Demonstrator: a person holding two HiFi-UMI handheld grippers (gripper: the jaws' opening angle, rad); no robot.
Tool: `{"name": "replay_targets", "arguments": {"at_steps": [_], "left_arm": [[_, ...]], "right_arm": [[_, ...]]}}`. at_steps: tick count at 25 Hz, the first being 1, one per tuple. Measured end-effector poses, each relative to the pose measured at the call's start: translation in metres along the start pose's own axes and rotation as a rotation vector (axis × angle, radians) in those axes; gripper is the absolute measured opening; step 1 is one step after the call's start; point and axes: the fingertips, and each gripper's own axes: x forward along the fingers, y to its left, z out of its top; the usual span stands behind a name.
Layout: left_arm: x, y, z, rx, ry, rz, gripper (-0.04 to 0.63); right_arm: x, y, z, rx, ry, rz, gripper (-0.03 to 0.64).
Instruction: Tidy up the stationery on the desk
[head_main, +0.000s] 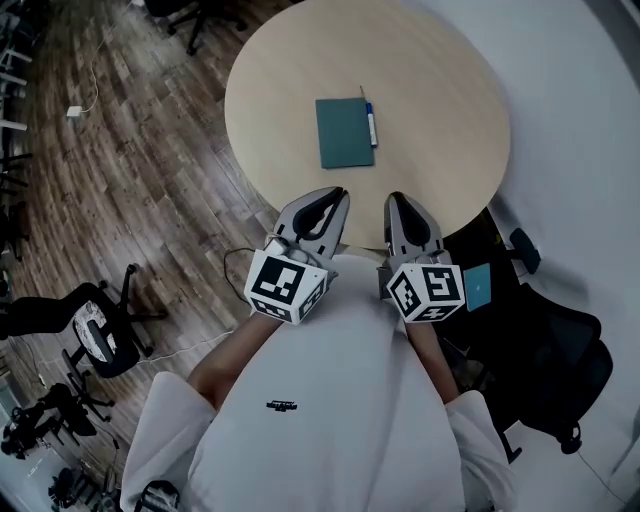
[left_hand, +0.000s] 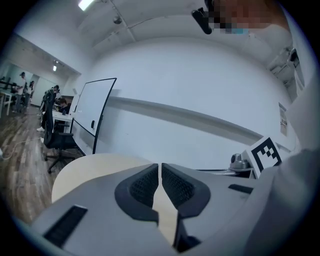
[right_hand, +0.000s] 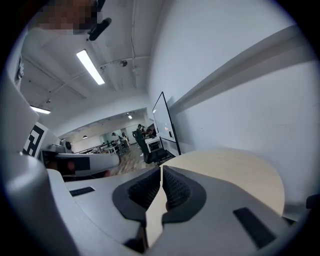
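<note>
round wooden table (head_main: 450, 120), teal notebook (head_main: 344, 132) about mid-table, pen (head_main: 370, 125) just beside its right side, left gripper (head_main: 338, 196) and right gripper (head_main: 394, 200) hovering at the near edge

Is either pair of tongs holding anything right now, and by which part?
Nothing is held. The left tongs and right tongs are both shut and empty; the notebook and pen lie on the table.

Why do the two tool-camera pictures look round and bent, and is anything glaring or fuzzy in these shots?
Left gripper view: a wide-angle lens bows the wall rail and darkens the corners. Right gripper view: same bending, and the ceiling light glares white. Head view: dim, even light with curved edges, yet the notebook and pen on the table look sharp.
</note>
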Motion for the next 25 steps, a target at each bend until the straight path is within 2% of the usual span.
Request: {"name": "replay_targets", "arguments": {"at_steps": [6, 14, 17, 21, 25], "left_arm": [[-0.012, -0.009, -0.012, 0.024, 0.021, -0.007, 0.037], [-0.022, -0.016, -0.022, 0.029, 0.050, -0.033, 0.037], [-0.021, -0.016, -0.029, 0.041, 0.067, -0.054, 0.037], [-0.022, -0.017, -0.037, 0.055, 0.072, -0.067, 0.037], [-0.021, -0.024, -0.037, 0.057, 0.066, -0.069, 0.037]], "right_arm": [[-0.018, 0.021, 0.005, -0.066, -0.017, 0.019, 0.034], [-0.020, 0.025, -0.001, 0.041, -0.043, 0.036, 0.034], [-0.015, 0.040, -0.015, 0.014, -0.026, 0.087, 0.034], [-0.014, 0.062, -0.049, 0.024, 0.061, 0.171, 0.034], [-0.026, 0.067, -0.042, -0.020, 0.020, 0.184, 0.034]]}}
